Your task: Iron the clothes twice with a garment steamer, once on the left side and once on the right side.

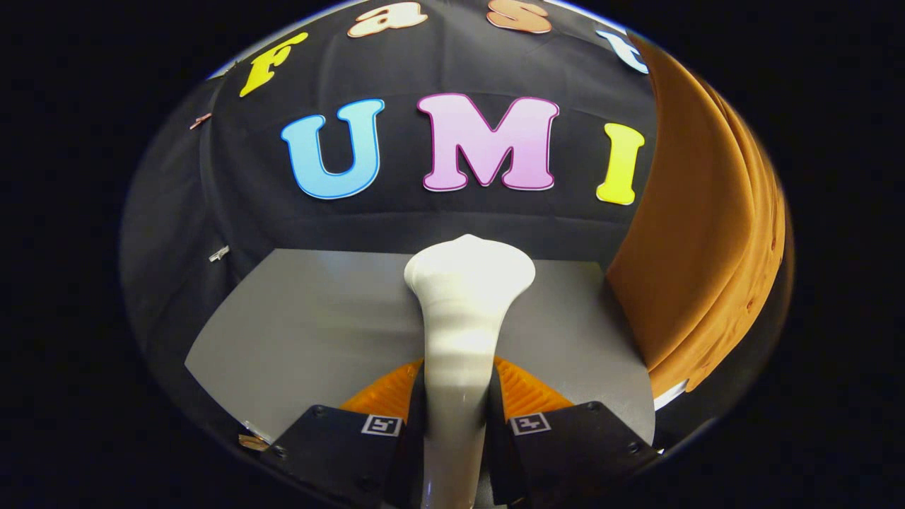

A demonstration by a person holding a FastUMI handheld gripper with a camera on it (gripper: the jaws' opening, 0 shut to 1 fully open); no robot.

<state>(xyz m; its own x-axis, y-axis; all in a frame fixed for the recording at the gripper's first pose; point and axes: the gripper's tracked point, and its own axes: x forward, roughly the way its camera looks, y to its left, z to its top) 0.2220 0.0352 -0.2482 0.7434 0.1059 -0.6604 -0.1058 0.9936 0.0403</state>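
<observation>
Starting left of the smooth white plastic garment steamer point(463, 311), which serves as the landmark, a flat grey tabletop point(297, 325) stretches bare out to the black cloth wall point(212, 212) behind it. At the centre, the hand-held gripper point(456, 417) has both fingers pressed against the steamer's narrow handle, one on each side, so the tool is pinched firmly and stands upright ahead of the fingers, its flared head uppermost and beyond them. That grip on the slim neck probably gives control for sweeping the head across cloth. Right of the steamer hangs the orange-brown fabric garment point(700, 233), draped in long vertical folds, well apart from the steamer's head and not touching it. Hanging it likely lets steam passes run along its length. Neither pass appears begun from this position; the head would first need turning toward the garment.
</observation>
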